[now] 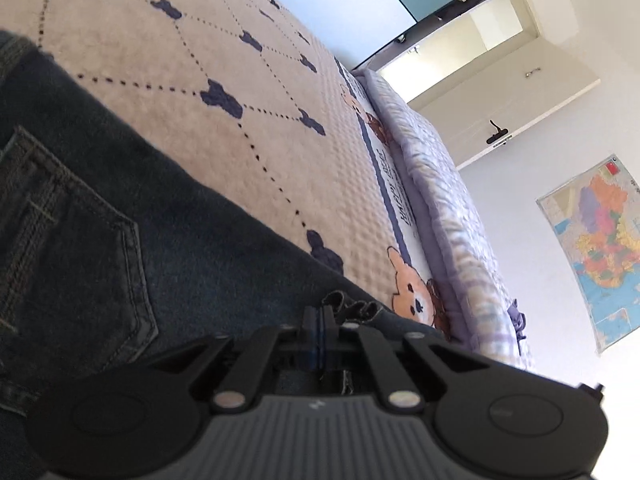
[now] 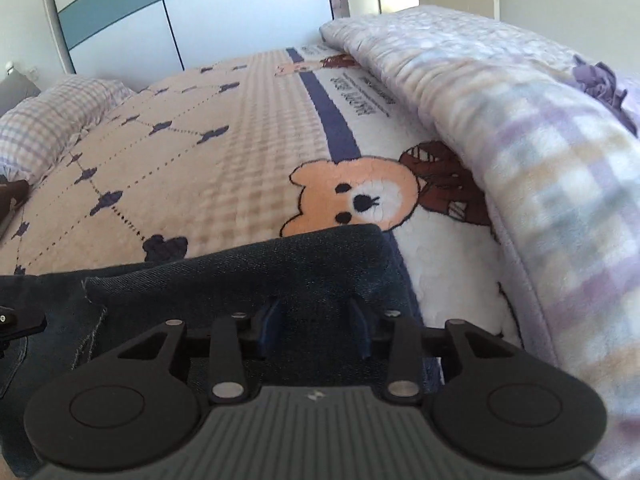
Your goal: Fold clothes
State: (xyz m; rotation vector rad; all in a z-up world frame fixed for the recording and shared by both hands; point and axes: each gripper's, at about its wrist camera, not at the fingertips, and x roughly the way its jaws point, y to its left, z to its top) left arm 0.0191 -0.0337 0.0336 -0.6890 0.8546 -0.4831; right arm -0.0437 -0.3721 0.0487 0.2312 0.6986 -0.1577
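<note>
Jeans [image 2: 240, 280] on my bedspread [image 2: 240, 152].
My left gripper [image 1: 320, 332] is clenched on denim; my right gripper [image 2: 316, 320] is released above it.

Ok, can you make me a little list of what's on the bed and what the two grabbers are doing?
garment: dark blue jeans, lying on the bed
bed cover: beige blanket with a bear picture
beside it: checked purple quilt, bunched along the blanket's edge
left gripper: shut, pinching a jeans edge
right gripper: open, fingers resting on the jeans
wall: colourful map
</note>
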